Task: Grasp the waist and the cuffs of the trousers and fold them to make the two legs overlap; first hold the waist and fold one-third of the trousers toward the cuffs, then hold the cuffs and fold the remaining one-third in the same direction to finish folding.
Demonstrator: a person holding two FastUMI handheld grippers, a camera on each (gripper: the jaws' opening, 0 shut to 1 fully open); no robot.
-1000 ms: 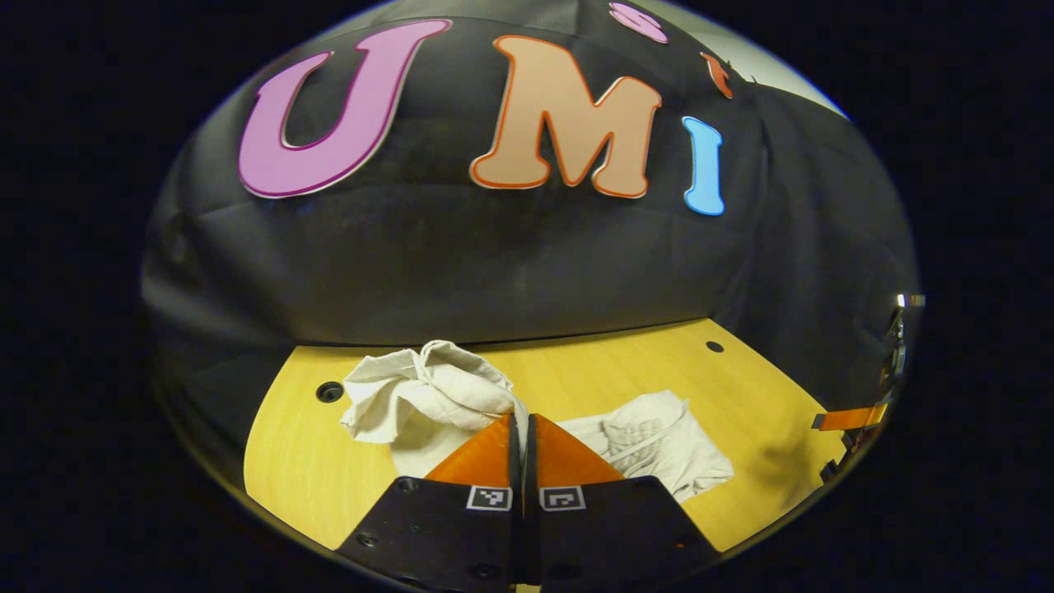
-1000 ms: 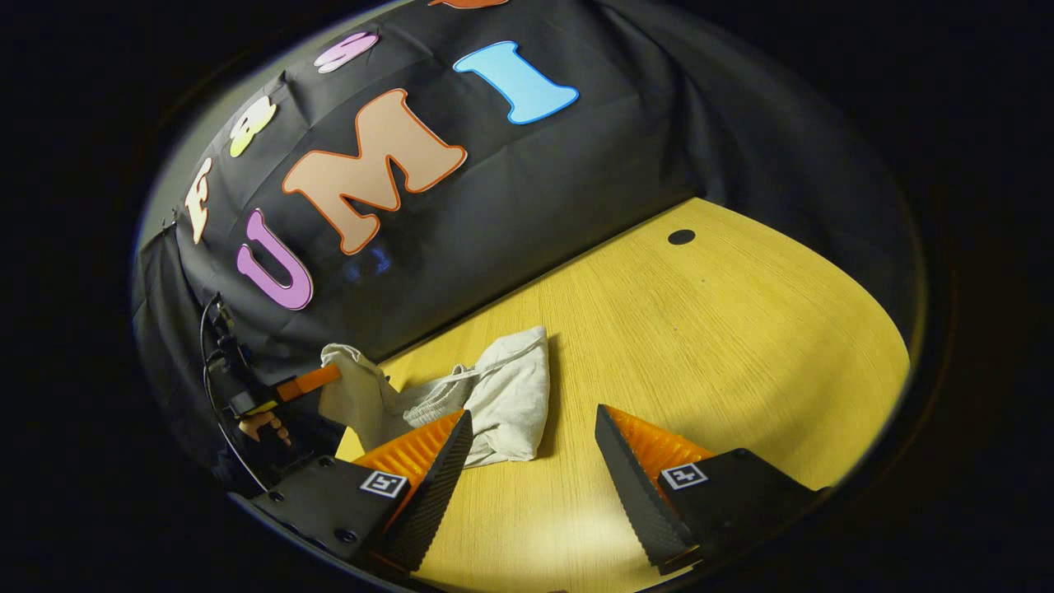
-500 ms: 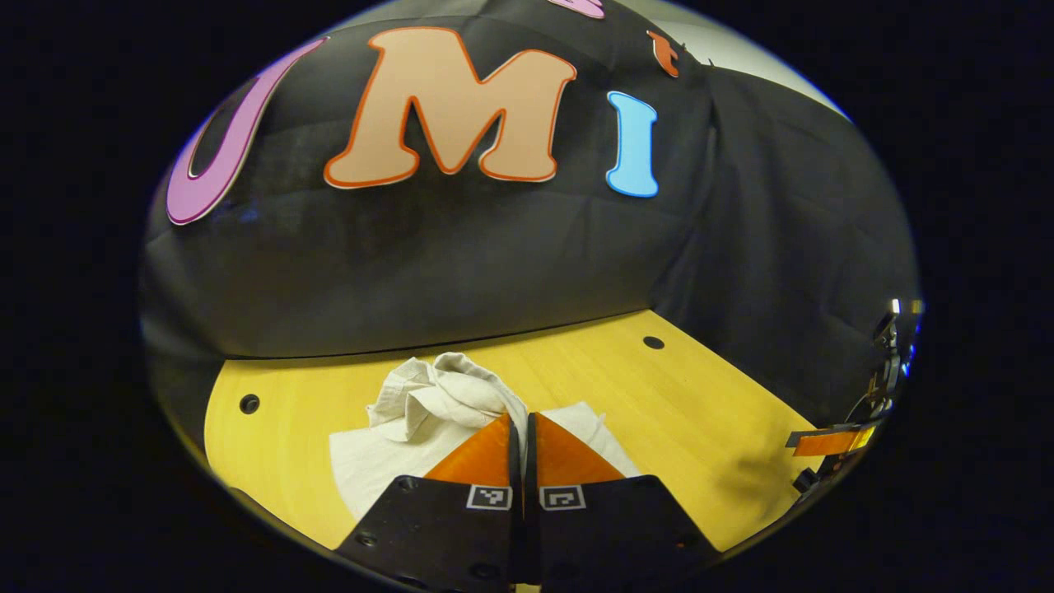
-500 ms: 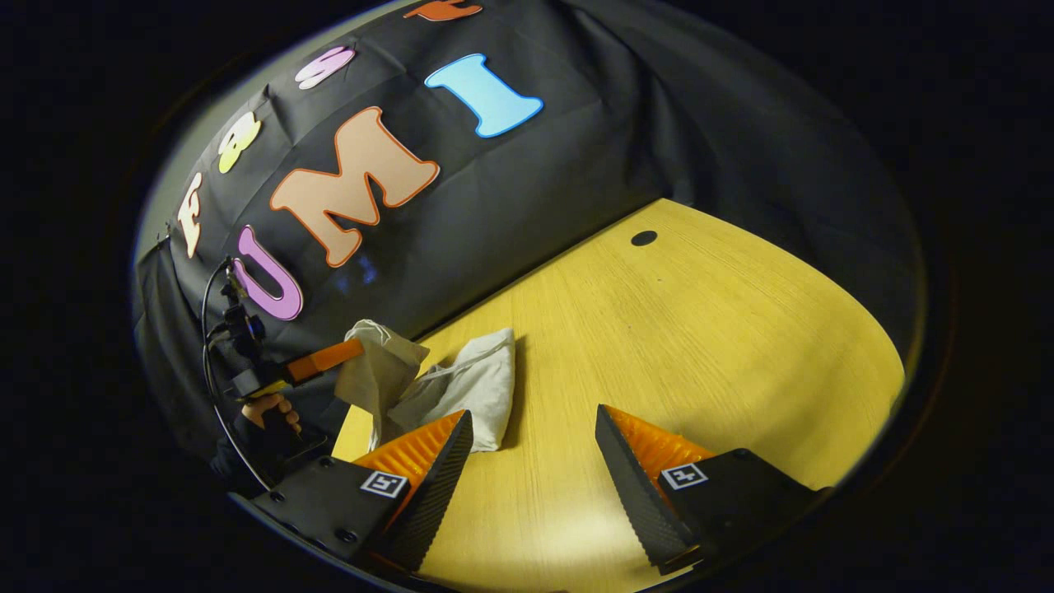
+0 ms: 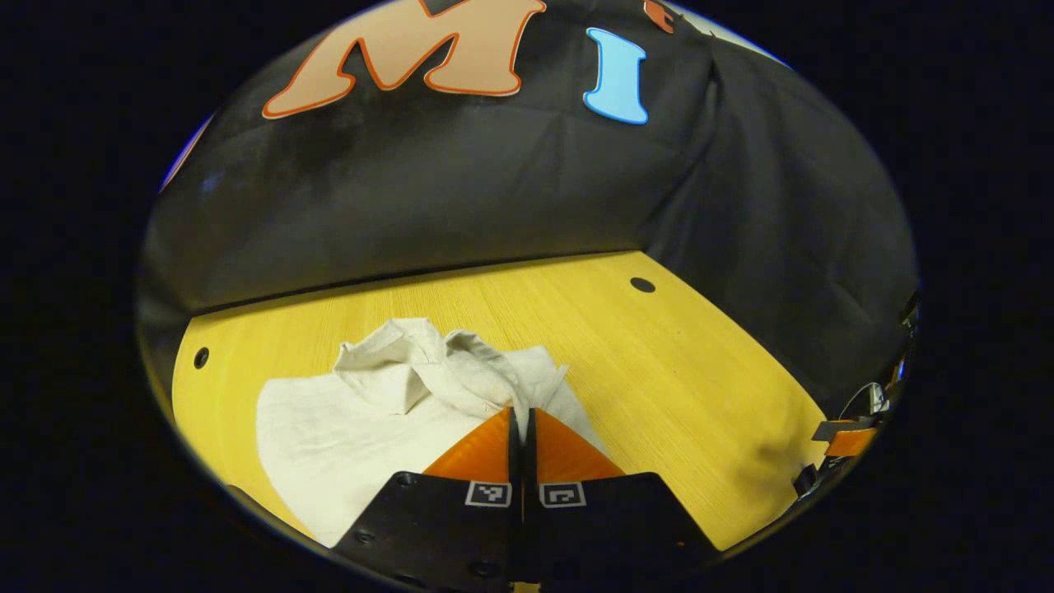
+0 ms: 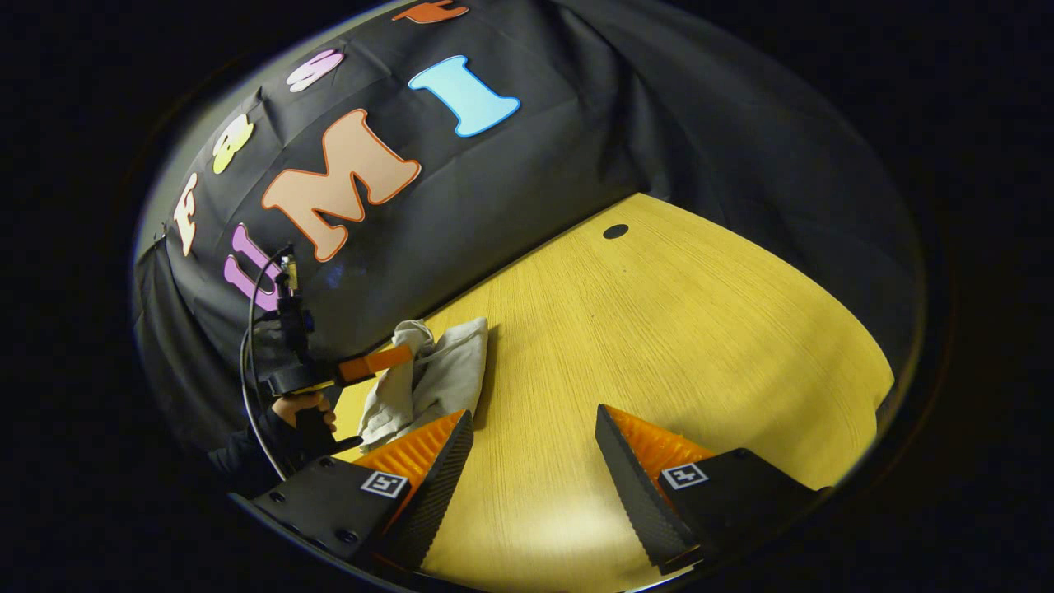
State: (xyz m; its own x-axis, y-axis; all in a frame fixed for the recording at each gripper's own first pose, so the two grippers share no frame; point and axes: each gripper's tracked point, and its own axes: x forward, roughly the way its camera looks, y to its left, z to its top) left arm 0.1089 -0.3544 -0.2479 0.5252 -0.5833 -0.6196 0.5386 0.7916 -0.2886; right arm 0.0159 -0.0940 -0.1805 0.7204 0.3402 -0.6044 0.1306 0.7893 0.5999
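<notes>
The left gripper (image 5: 520, 422) has its fingers pressed together on a bunched fold of the trousers (image 5: 395, 403), holding it just above the rest of the cloth. The trousers lie toward the tabletop's (image 5: 683, 387) left side, near the back edge by the booth wall. The right gripper (image 6: 533, 436) hangs over bare wood with its fingers spread wide, holding nothing, the trousers (image 6: 428, 380) beside it.
</notes>
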